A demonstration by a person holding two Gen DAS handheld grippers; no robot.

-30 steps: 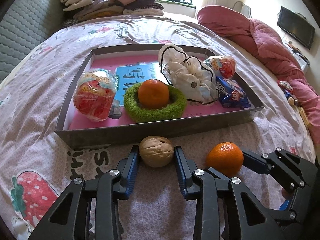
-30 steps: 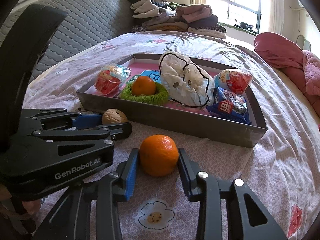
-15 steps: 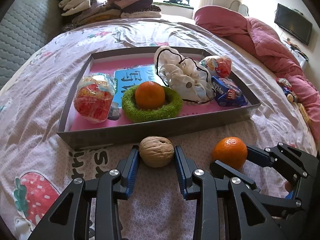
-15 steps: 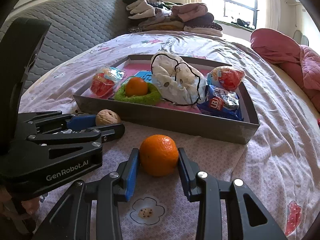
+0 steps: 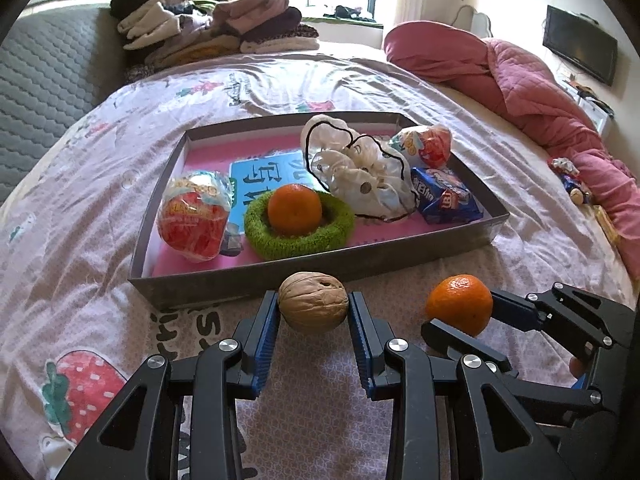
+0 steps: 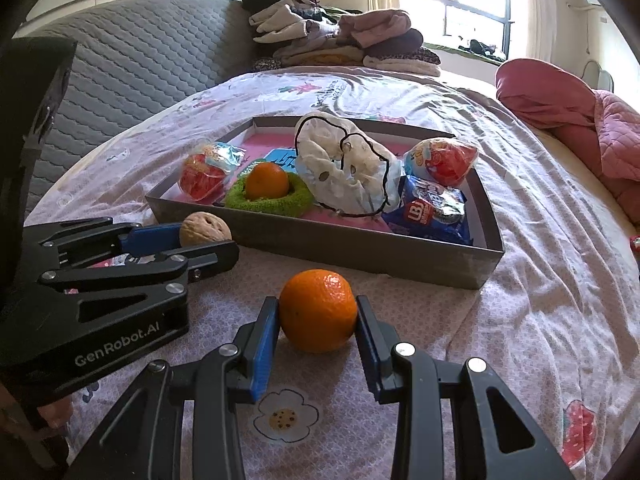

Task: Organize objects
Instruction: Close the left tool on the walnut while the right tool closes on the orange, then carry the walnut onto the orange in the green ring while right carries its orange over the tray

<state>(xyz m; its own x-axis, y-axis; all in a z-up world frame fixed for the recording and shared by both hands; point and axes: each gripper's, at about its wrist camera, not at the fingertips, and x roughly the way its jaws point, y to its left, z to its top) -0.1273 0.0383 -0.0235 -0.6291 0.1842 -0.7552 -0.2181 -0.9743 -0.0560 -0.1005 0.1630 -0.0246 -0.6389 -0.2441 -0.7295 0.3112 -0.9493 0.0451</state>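
Observation:
My left gripper (image 5: 313, 312) is shut on a brown walnut (image 5: 313, 302) and holds it just in front of the grey tray's near wall (image 5: 304, 276). My right gripper (image 6: 317, 322) is shut on an orange tangerine (image 6: 318, 310), also above the bedsheet before the tray (image 6: 360, 248). In the left wrist view the tangerine (image 5: 459, 305) and right gripper show at the right. In the right wrist view the walnut (image 6: 205, 229) and left gripper show at the left. The tray holds a second tangerine (image 5: 294, 209) in a green ring (image 5: 299, 236).
The tray also holds two red snack packets (image 5: 194, 216), a white drawstring bag (image 5: 360, 172), a blue biscuit pack (image 5: 446, 200) and a blue card. Folded clothes (image 5: 208, 32) are stacked at the bed's far end. A pink quilt (image 5: 520, 80) lies at the right.
Both grippers have risen and drawn back a little from the tray, each still holding its object. The view now takes in more of the room.

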